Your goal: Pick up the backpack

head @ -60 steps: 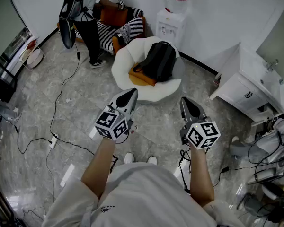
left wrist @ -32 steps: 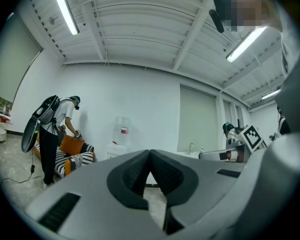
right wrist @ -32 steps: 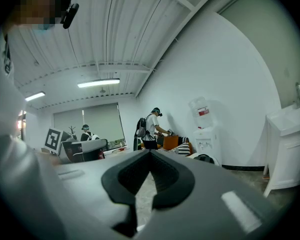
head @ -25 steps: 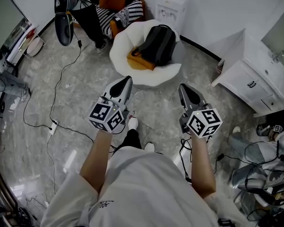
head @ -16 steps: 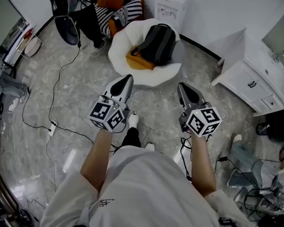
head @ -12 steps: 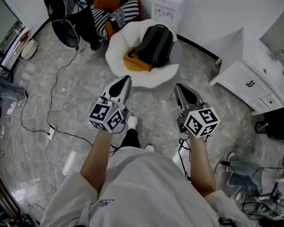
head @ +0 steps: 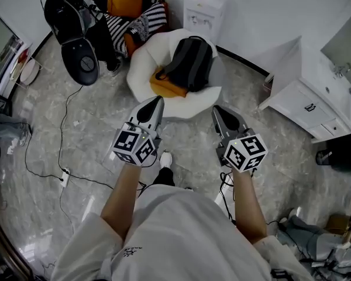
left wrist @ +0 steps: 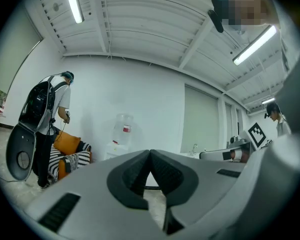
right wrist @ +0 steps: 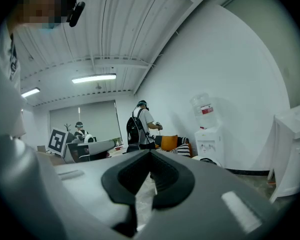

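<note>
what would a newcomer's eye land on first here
The left gripper and right gripper, each with a black-and-white marker cube, dominate the middle of the head view, both shut and empty. Just beyond their tips, a black backpack lies on a white round chair beside an orange cushion.

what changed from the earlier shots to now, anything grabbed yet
The person has stepped toward the white chair, carrying the left gripper and right gripper forward, so their tips now sit nearer its front rim. Nothing was taken hold of or let go. Both grippers stay shut and empty, and the backpack still lies on the chair beside the orange cushion.
</note>
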The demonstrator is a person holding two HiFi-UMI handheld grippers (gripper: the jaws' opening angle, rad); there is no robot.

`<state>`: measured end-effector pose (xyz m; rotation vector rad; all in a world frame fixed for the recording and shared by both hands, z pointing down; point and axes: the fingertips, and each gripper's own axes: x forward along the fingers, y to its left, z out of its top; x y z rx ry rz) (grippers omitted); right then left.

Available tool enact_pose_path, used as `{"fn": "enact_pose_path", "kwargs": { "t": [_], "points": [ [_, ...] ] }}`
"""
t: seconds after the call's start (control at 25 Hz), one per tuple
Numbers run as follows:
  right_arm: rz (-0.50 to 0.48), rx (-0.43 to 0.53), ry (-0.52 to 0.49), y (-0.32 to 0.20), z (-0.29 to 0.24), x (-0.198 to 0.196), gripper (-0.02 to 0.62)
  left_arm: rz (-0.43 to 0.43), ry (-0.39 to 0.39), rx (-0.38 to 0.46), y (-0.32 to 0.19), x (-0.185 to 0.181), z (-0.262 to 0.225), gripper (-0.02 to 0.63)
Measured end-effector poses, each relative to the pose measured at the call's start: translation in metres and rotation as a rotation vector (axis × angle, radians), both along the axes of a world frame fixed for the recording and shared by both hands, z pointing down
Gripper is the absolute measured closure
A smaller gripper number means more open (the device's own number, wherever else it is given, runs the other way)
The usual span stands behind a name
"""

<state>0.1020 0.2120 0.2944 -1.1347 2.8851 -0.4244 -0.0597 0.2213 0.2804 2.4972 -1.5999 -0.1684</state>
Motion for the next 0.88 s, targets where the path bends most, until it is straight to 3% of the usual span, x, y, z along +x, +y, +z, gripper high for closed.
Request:
{"fn": "enact_pose_path", "kwargs": {
  "t": [0.56,0.88],
  "points": [
    [0.035,-0.029,0.041,-0.092,0.002,-0.056,0.592,0.078,0.018,-0.043,-0.094,-0.048,0.011,0.62],
    [0.083,-0.058,0.013,-0.129,0.003,-0.08,0.592,0.117,0.078,-0.051,-0.137,-0.078,0.016,0.62]
  ]
}}
